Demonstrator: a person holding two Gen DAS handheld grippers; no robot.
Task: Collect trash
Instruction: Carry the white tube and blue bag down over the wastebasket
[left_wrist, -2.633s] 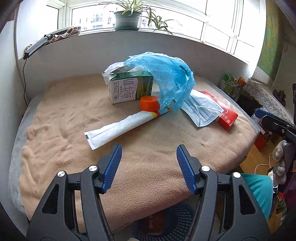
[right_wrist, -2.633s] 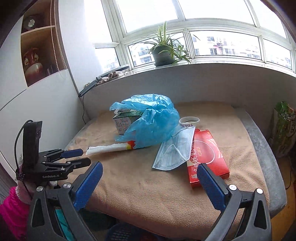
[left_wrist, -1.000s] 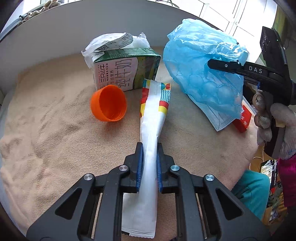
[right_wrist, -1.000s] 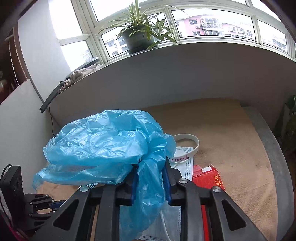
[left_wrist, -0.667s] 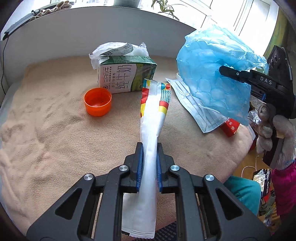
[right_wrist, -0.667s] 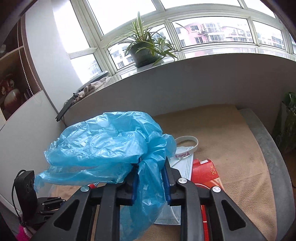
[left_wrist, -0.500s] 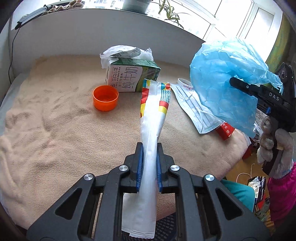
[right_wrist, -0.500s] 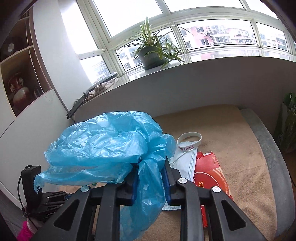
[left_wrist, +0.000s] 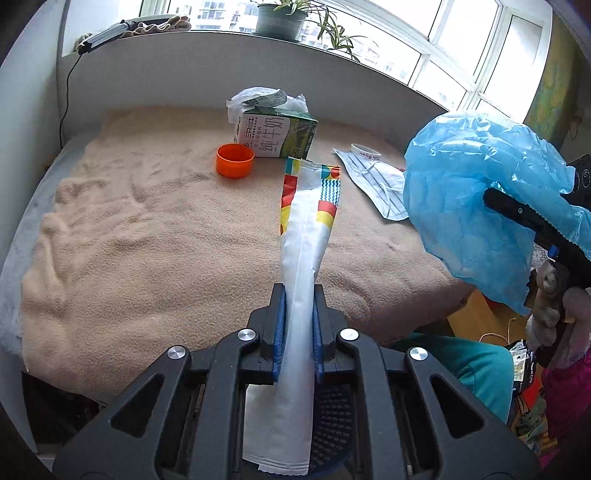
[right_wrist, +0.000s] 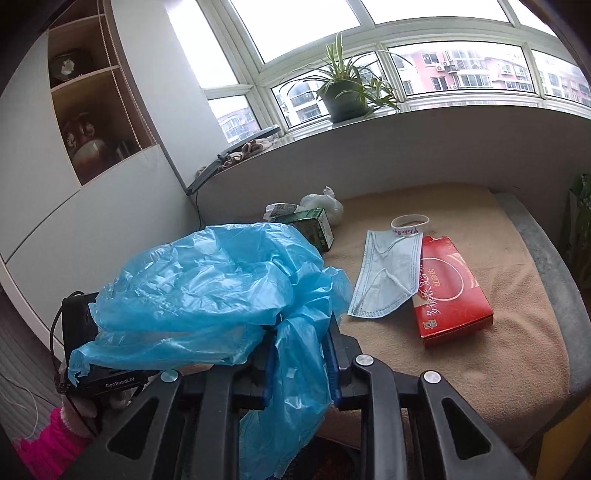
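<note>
On the left of the blanket-covered bed (left_wrist: 147, 236) we are seeing an orange cap (left_wrist: 235, 160) lying open side up, just in front of a green-and-white milk carton (left_wrist: 277, 134) printed with large Chinese characters we cannot make out fully; a crumpled white bag (left_wrist: 258, 98) is sitting right behind it. Toward the middle, our left hand-held gripper (left_wrist: 297, 332) is pinching a long white wrapper (left_wrist: 304, 251), its jaws nearly closed on the flat middle, with the red, yellow and teal patterned end sticking up ahead. Further right, a pale blue face mask (right_wrist: 388, 277) is lying partly over a red box (right_wrist: 448, 291) carrying Chinese writing, and a white wristband (right_wrist: 410, 223) with dark lettering that starts "Kobe" is touching the mask's far edge. At the far right, our right hand-held gripper (right_wrist: 299, 354) is clamping a bunched blue plastic bag (right_wrist: 221, 291), jaws narrow around the gathered film, holding it off the bed's near edge. The other gripper's body, seen from the right wrist, is reading "GenRobot.AI".
</note>
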